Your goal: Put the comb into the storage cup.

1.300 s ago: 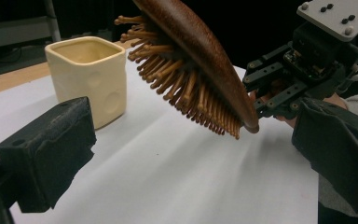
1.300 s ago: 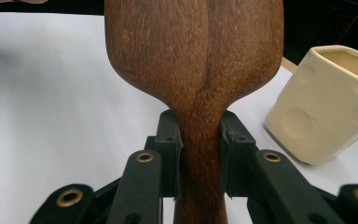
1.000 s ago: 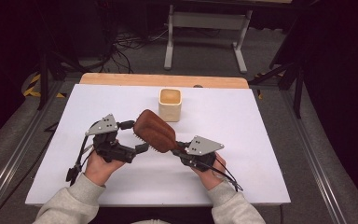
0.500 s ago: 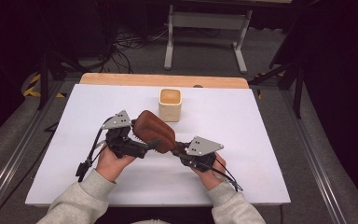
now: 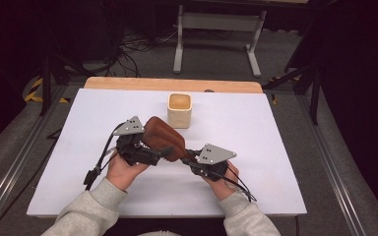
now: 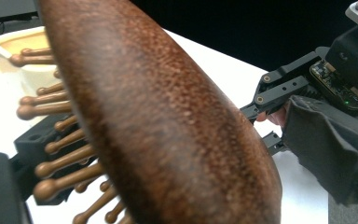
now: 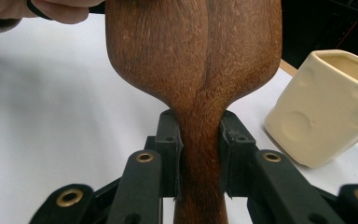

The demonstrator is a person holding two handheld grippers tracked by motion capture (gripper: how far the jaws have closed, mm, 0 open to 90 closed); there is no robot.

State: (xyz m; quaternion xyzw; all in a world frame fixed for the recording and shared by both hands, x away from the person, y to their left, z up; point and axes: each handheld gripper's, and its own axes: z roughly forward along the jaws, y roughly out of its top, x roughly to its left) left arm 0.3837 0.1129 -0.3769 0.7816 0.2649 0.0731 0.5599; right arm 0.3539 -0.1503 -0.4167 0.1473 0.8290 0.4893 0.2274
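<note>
A brown wooden hairbrush (image 5: 163, 137) is held just above the white table, its back up and its bristles (image 6: 51, 158) facing my left gripper's side. My right gripper (image 5: 187, 156) is shut on the brush's handle, and in the right gripper view both pads (image 7: 170, 154) press on the neck below the head (image 7: 196, 56). My left gripper (image 5: 151, 148) stands at the head. Its jaws have just been closing with the head between them. One black finger (image 6: 32, 140) shows beside the bristle tips; the other is hidden behind the head (image 6: 168, 116).
A cream ceramic cup (image 5: 179, 109) stands upright just beyond the brush, seen close on the right in the right gripper view (image 7: 326, 112). The white table top (image 5: 285, 147) has a wooden strip (image 5: 172, 84) along its far edge. Metal rails and a stand lie beyond.
My left gripper has slid right, up against the brush head. The brush and the right gripper have stayed where they were.
</note>
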